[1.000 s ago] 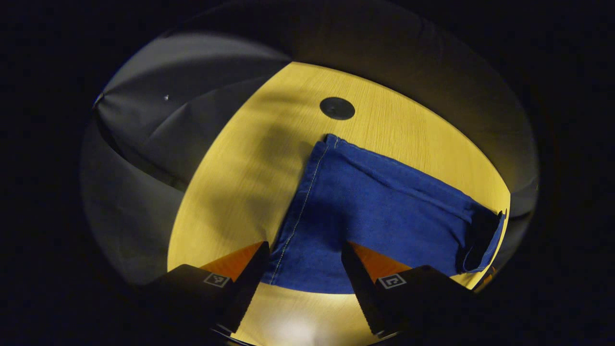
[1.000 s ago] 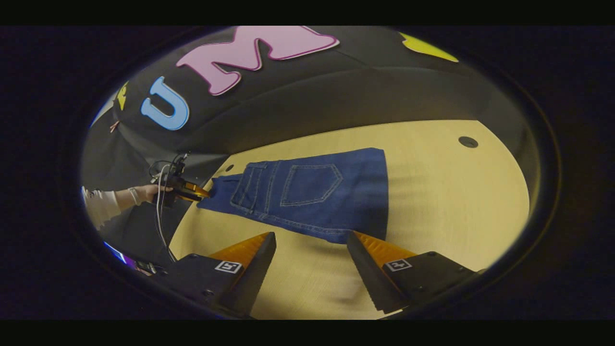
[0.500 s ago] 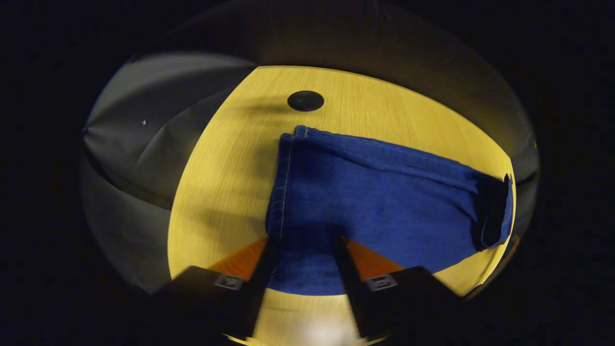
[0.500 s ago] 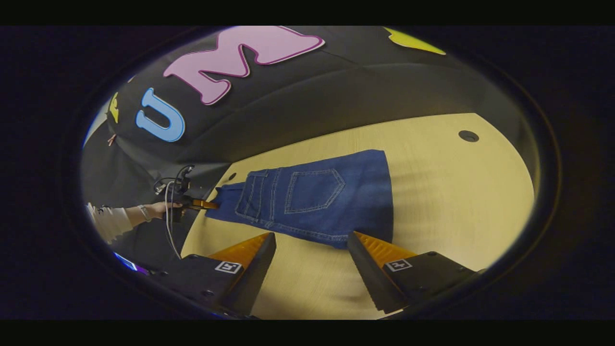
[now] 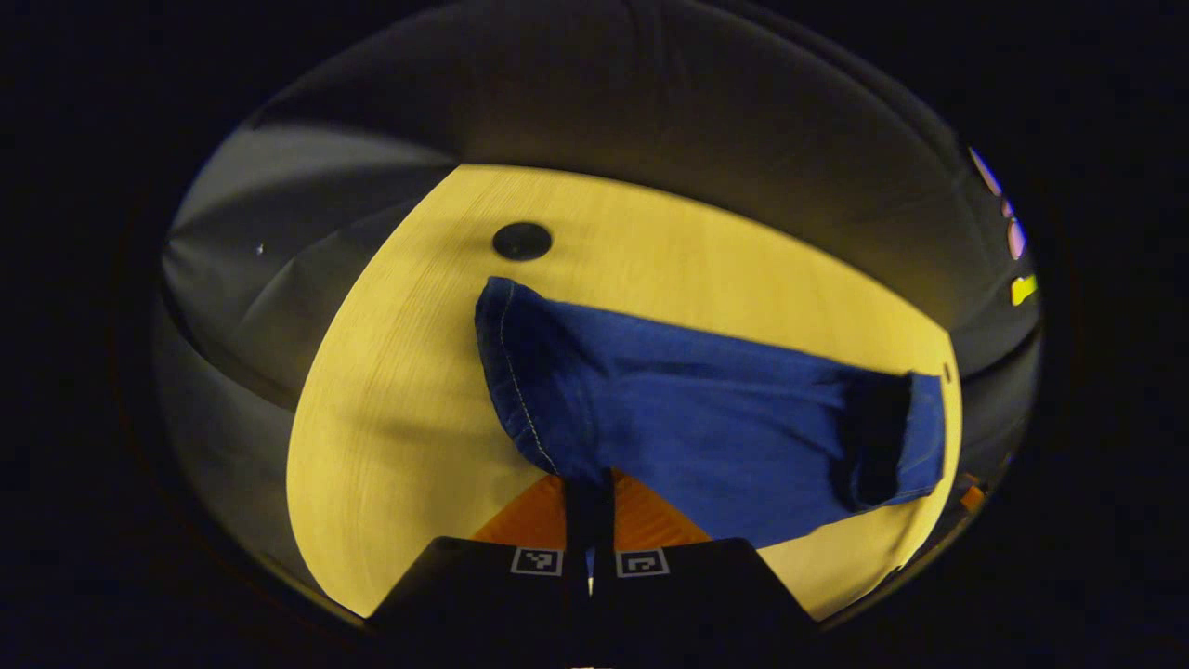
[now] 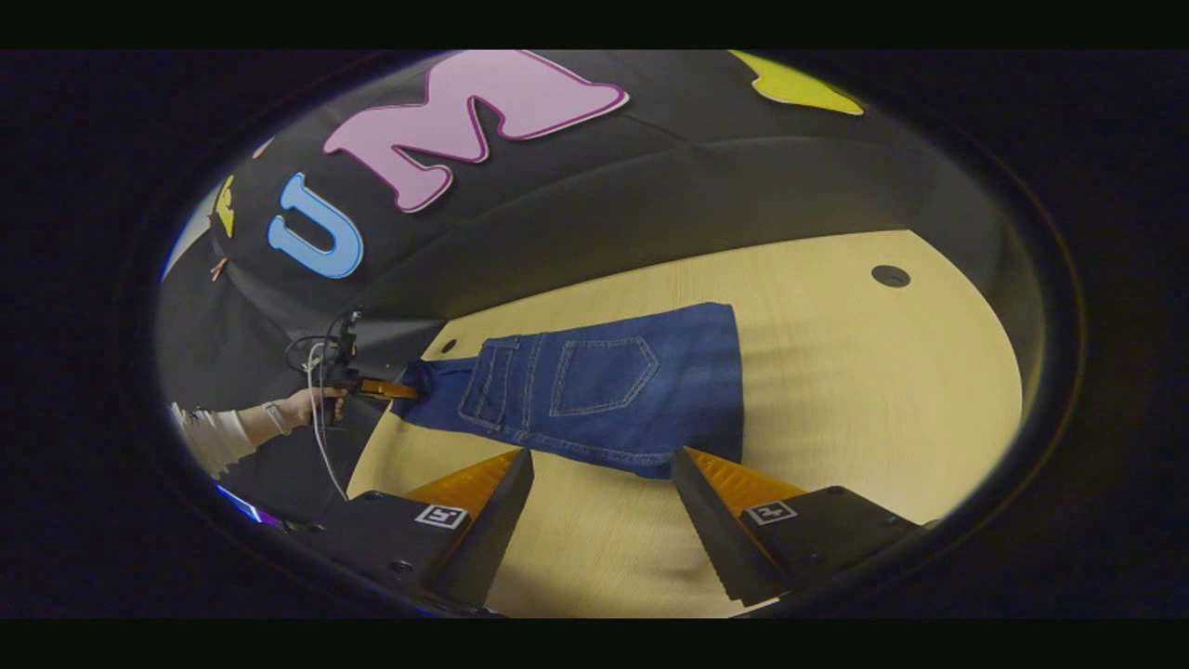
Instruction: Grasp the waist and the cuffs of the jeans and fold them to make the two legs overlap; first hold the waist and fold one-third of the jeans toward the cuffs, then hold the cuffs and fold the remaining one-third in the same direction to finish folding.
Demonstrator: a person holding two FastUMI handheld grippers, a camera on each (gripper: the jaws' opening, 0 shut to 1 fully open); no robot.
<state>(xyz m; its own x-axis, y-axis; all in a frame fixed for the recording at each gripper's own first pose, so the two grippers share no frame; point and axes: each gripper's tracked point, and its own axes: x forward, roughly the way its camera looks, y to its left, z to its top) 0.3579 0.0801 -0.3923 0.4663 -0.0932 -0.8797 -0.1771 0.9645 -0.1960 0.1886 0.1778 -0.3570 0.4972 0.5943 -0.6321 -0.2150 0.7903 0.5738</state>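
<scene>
Blue jeans (image 6: 604, 386) lie on the pale wooden table (image 6: 864, 390), the waist part folded over with a back pocket facing up. In the left gripper view the cuff end of the jeans (image 5: 706, 418) rises off the table toward my left gripper (image 5: 589, 481), which is shut on its near edge. In the right gripper view, that left gripper (image 6: 395, 389) is at the far left, held by a hand (image 6: 311, 406) and pinching the jeans' end. My right gripper (image 6: 602, 465) hangs open just above the table, short of the jeans' near edge, with nothing between its fingers.
A round black cap (image 5: 522, 241) is set into the table beyond the cuff end, and another such cap (image 6: 890, 275) is at the far right. A cable (image 6: 320, 437) hangs from the left gripper. The booth's black cloth wall (image 6: 594, 204) stands behind the table.
My left gripper went from open around the cuff edge to shut on it, and the cloth there has lifted and bunched. The right gripper stayed open and barely moved.
</scene>
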